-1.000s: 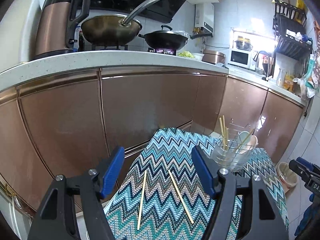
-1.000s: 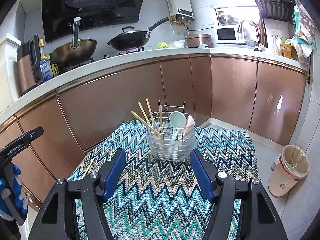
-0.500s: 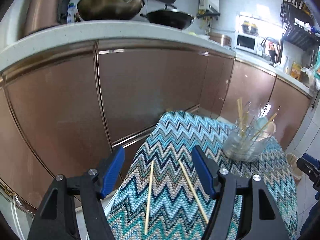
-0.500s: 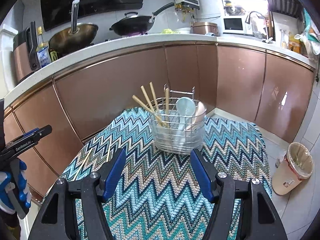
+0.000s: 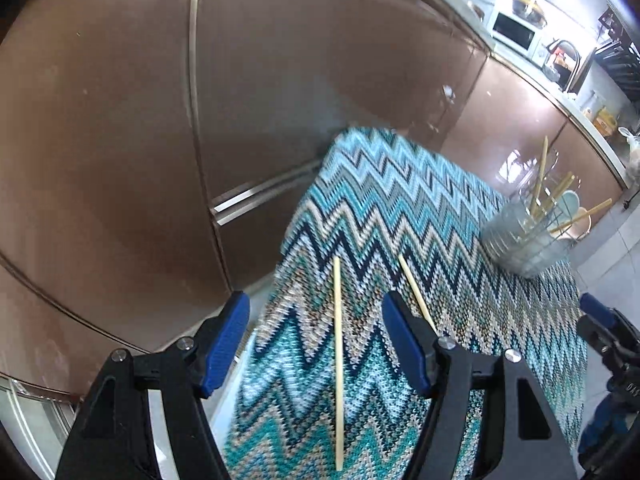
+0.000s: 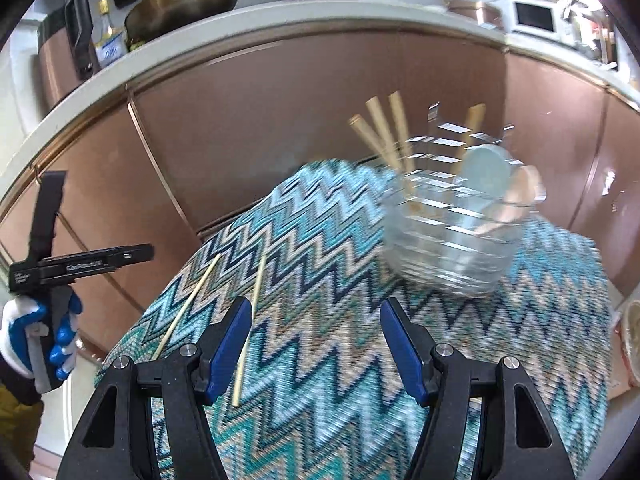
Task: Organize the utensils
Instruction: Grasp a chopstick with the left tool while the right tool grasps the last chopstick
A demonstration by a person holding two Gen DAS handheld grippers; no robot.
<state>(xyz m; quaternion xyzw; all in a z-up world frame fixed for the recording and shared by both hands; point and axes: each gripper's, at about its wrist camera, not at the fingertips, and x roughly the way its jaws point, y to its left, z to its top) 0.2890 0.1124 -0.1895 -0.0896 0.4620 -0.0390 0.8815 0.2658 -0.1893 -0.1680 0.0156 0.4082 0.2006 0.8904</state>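
Observation:
Two loose wooden chopsticks lie on a zigzag-patterned cloth (image 5: pixel 400 208). In the left wrist view one chopstick (image 5: pixel 338 360) lies between my open left gripper's (image 5: pixel 316 344) fingers, the other chopstick (image 5: pixel 414 290) runs under the right finger. A wire utensil basket (image 5: pixel 528 240) with several chopsticks and spoons stands at the far right. In the right wrist view my right gripper (image 6: pixel 316 344) is open and empty above the cloth (image 6: pixel 340 360), the basket (image 6: pixel 456 236) ahead to the right, the two chopsticks (image 6: pixel 188 304) (image 6: pixel 250 320) at the left.
Copper-coloured kitchen cabinets (image 5: pixel 120 140) stand close behind the cloth-covered table. The counter (image 6: pixel 280 20) carries woks and a kettle. The left gripper body and gloved hand (image 6: pixel 48 280) show at the left of the right wrist view. A bin (image 6: pixel 630 344) sits at the far right.
Both grippers have dropped lower and closer to the cloth. The left view has tilted down over the two chopsticks. The right view has swung left, so the basket sits further right.

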